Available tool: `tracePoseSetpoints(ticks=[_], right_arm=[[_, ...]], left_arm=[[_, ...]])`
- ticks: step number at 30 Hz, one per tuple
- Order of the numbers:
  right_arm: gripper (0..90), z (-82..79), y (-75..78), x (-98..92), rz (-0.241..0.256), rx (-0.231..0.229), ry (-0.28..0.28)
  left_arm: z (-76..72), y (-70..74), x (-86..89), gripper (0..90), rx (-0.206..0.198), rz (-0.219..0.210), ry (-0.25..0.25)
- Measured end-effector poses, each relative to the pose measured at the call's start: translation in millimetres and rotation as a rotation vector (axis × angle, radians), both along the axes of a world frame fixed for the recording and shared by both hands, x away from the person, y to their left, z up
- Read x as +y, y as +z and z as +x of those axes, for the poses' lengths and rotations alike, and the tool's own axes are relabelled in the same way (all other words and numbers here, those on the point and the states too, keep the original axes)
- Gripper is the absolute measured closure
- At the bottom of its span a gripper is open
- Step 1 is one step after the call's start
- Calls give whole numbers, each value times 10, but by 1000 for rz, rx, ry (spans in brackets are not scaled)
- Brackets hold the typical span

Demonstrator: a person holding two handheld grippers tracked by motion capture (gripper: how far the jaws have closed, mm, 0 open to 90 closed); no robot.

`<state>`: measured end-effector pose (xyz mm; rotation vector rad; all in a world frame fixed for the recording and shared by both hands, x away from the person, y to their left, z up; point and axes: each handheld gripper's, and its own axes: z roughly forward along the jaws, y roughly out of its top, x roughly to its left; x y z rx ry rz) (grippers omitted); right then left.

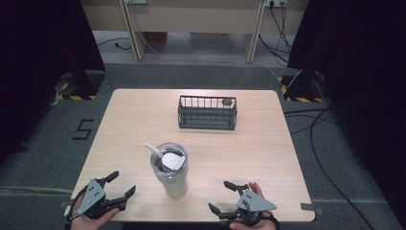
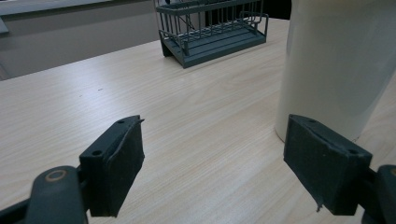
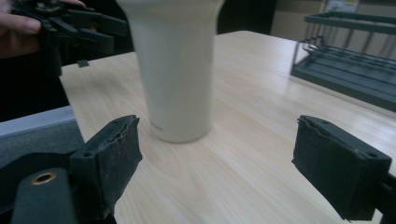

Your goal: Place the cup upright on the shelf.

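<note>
A cream tumbler (image 1: 171, 171) with a straw and a white lid piece in its mouth stands near the front middle of the wooden table (image 1: 134, 120). My left gripper (image 1: 121, 185) rests open at the front left corner, its jaws pointing toward the tumbler (image 2: 336, 65). My right gripper (image 1: 221, 196) lies open at the front right, empty, with the tumbler (image 3: 180, 70) ahead of its jaws. In the right gripper view, the left gripper (image 3: 79, 28) shows beyond the tumbler. A dark wire rack (image 1: 207, 112) stands at the back middle with a small dark round thing (image 1: 226, 101) on its right end.
The rack (image 2: 212, 30) appears far ahead in the left gripper view and the rack (image 3: 350, 60) at the right in the right gripper view. Cables (image 1: 316, 143) trail on the floor to the right. Black curtains flank the table on both sides.
</note>
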<state>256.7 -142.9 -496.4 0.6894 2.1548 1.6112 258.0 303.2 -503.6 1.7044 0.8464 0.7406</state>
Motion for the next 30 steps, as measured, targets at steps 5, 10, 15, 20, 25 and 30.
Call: tracePoseSetpoints(ticks=[5, 10, 15, 20, 25, 30], right_arm=[[152, 54, 32, 233, 3, -3, 49], [152, 141, 57, 410, 3, -9, 72], [152, 236, 79, 543, 17, -12, 89], [152, 319, 88, 672, 19, -12, 104], [151, 389, 76, 775, 16, -13, 110], [150, 452, 76, 903, 19, -8, 117]], left_arm=[[-19, -2, 2, 196, -4, 1, -11], [-23, 11, 12, 196, -9, -6, -14], [-19, 7, 7, 196, -6, -1, -17], [-16, 2, 6, 196, -6, -1, -18], [-21, 7, -1, 196, -7, -2, -21], [-20, 5, -2, 196, -7, -2, -24]])
